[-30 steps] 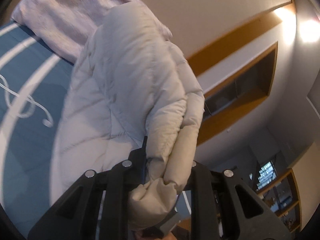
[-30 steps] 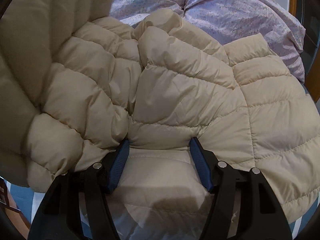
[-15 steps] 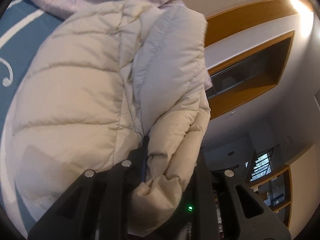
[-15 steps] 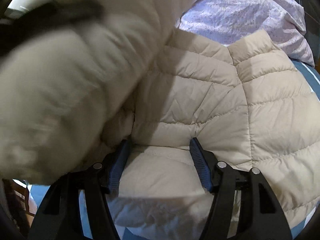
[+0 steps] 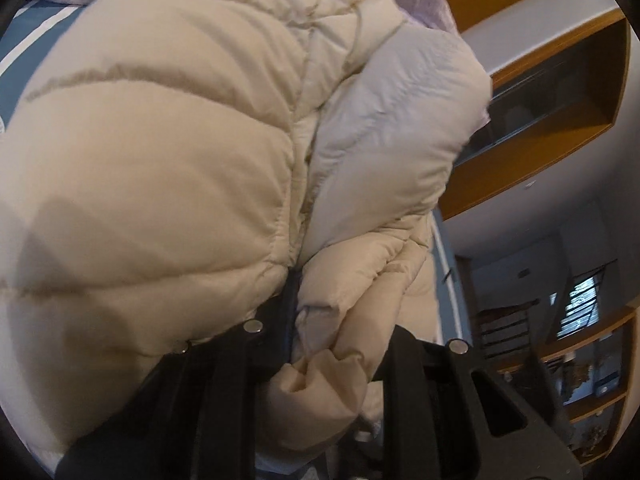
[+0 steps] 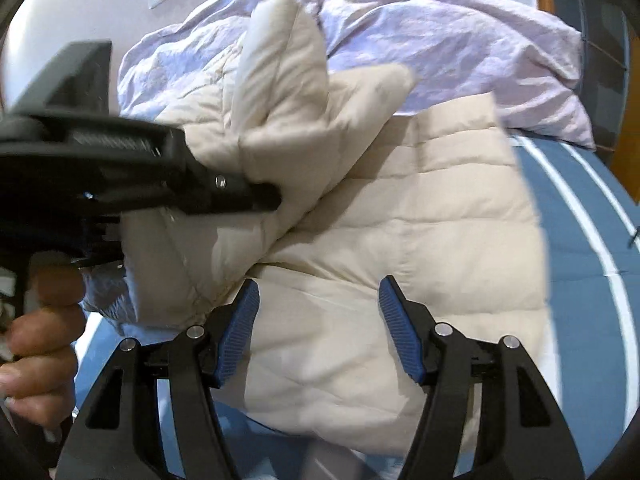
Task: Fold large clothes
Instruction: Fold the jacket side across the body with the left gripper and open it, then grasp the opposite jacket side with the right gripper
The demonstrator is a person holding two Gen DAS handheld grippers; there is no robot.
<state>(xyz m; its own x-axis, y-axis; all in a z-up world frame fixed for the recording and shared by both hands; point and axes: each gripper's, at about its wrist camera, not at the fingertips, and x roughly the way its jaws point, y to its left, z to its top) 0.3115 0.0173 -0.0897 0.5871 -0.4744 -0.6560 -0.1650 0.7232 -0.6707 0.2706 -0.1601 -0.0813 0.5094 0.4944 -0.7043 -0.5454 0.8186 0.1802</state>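
The left gripper (image 6: 264, 196), clamped on a fold of the jacket (image 6: 420, 248), sits at ten o'clock from the right gripper (image 6: 320, 332), which gapes empty over the jacket's body.

Left gripper (image 6: 264, 196) reaches in from the left side of the right-wrist view, jaws pinched tight on a bunched fold of the beige puffer jacket (image 6: 420, 240), holding that fold up over the jacket's flat part. The person's left hand (image 6: 40, 344) is wrapped around its handle, fingers curled, just beside the jacket's left edge. Right gripper (image 6: 320, 328) hovers low over the jacket's near panel, blue pads standing apart, clamping nothing.
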